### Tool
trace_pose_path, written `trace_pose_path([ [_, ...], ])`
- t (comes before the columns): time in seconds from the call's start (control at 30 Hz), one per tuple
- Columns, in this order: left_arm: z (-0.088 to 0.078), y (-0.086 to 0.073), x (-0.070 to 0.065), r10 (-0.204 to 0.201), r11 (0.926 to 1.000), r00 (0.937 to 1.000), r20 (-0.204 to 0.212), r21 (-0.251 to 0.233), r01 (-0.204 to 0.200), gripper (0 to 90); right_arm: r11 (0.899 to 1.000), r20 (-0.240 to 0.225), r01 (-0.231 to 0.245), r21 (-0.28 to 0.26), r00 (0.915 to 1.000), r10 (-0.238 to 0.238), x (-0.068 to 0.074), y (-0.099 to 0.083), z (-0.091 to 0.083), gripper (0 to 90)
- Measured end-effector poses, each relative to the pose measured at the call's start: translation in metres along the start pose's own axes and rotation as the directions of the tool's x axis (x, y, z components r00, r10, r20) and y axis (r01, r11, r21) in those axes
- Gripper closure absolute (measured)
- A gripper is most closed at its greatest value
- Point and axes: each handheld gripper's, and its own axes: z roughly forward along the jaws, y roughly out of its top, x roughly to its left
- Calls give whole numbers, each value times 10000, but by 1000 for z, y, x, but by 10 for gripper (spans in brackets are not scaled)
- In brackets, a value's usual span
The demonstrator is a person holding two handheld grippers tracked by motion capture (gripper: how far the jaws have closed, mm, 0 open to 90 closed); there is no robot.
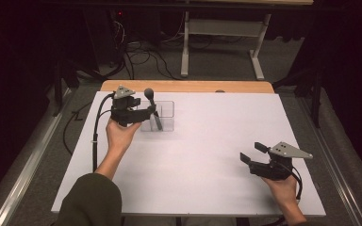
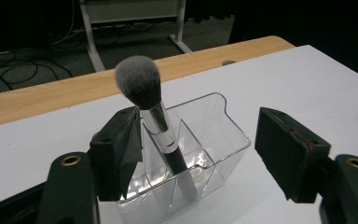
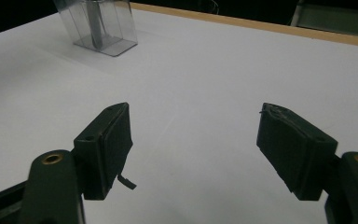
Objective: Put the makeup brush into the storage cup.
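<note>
A makeup brush point(image 1: 150, 94) with a grey head and a silver and black handle stands tilted in a clear plastic organizer point(image 1: 166, 116) at the back left of the white table point(image 1: 207, 160). My left gripper point(image 1: 149, 113) is at the organizer, and its jaws are open. In the left gripper view the brush point(image 2: 154, 116) rises just beside the left pad point(image 2: 121, 144), the right pad stands well clear of it, and the organizer point(image 2: 214, 135) lies between the jaws. My right gripper point(image 1: 251, 151) hovers open over bare table at the front right, with nothing between its jaws point(image 3: 196, 121).
The white tabletop has a wooden strip point(image 1: 188, 86) along its far edge. Beyond it stand a desk frame point(image 1: 221, 33) and loose cables point(image 1: 141, 56) on the floor. In the right gripper view the organizer point(image 3: 114, 25) sits far off at the top left.
</note>
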Motion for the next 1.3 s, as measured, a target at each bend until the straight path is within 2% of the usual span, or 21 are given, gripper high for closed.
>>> trace_pose_path([
  [0.6, -11, 0, -2, 33, 9998, 9997, 247, -203, -28, 310, 10000, -11, 11, -4, 10000, -11, 0, 0, 0, 279],
  [1.3, -25, -1, -8, 253, 9991, 9985, 485, -361, -236, 310, 10000, 7, 4, -6, 10000, -4, 0, 0, 0, 279],
])
